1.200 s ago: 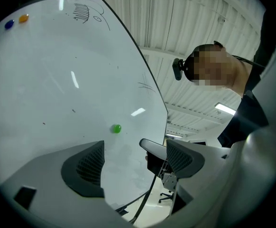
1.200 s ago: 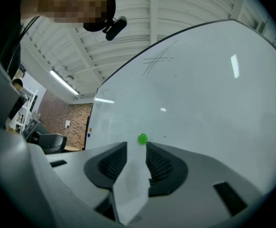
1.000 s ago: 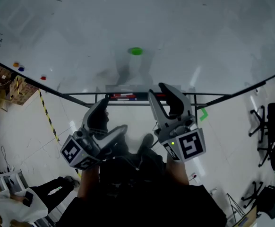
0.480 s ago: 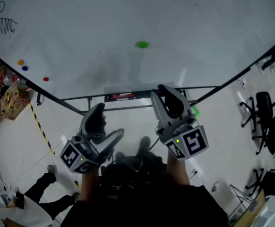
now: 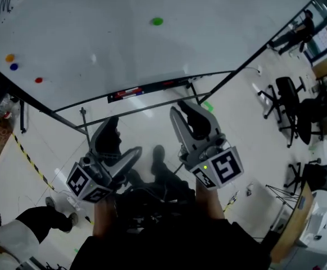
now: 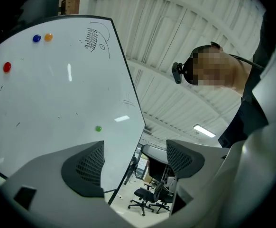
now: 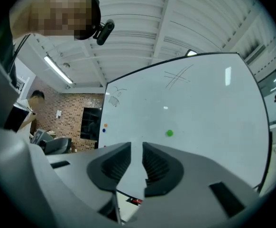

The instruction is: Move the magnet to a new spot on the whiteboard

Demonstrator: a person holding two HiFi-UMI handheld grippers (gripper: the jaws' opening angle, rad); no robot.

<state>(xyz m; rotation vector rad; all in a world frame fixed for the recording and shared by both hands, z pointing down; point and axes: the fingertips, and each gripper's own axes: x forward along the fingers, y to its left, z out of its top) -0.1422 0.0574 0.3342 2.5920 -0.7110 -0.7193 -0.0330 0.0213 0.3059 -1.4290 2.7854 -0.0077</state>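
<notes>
A small green magnet [image 5: 157,21] sticks to the whiteboard [image 5: 96,32], far above both grippers. My left gripper [image 5: 118,145] hangs low in front of the person, jaws wide open and empty. My right gripper [image 5: 189,117] is beside it, its jaws closing to a narrow gap with nothing between them. In the left gripper view the green magnet [image 6: 98,128] shows just above the left gripper [image 6: 135,158]. In the right gripper view the green magnet [image 7: 169,133] sits above and right of the right gripper [image 7: 137,160].
Orange [image 5: 9,57], blue [image 5: 13,66] and red [image 5: 38,80] magnets dot the board's left side, under a scribble. A marker tray [image 5: 132,92] runs along its lower edge. Office chairs [image 5: 290,103] stand to the right; a person [image 5: 17,229] is at the lower left.
The head view has swung: the whiteboard and green magnet have shifted toward the top of the frame. Both grippers sit slightly lower, farther from the board. The right jaws have narrowed.
</notes>
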